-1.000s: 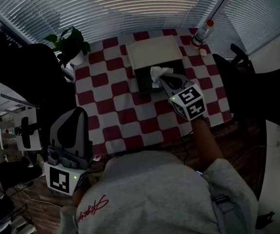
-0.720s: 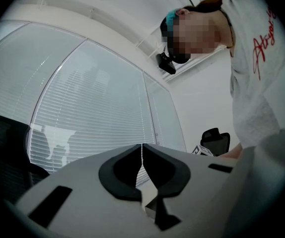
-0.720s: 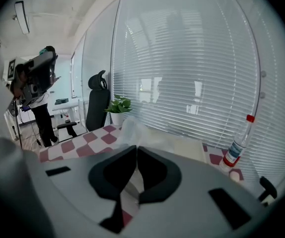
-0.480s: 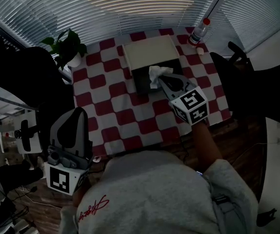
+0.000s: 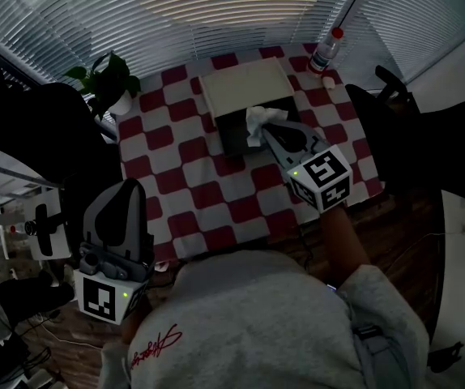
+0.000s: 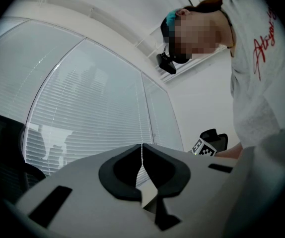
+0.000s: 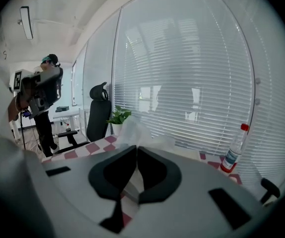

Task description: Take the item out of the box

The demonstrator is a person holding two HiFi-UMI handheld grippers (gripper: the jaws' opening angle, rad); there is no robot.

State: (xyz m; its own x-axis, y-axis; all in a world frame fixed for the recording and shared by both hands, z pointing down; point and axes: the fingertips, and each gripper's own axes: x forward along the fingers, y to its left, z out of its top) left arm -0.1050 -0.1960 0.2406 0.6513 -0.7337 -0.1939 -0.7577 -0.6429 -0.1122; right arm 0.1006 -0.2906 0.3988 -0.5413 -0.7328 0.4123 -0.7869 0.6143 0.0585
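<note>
The right gripper (image 5: pixel 266 128) is pinching a crumpled white paper tissue (image 5: pixel 256 121) just above the dark rectangular box (image 5: pixel 231 134), while the left gripper (image 5: pixel 125 189) is hanging closed and empty

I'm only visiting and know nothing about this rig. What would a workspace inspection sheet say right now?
Surface: red and white checked tablecloth, lying flat.
Job's things: dark box with cream lid, open; white tissue sticking up out of it.
Clutter: clear bottle with red cap; potted green plant.
Grippers: right gripper shut on the tissue; left gripper shut, empty, off the table.
Cables: nothing seen on the table.
Surroundings: window blinds; black chairs.
</note>
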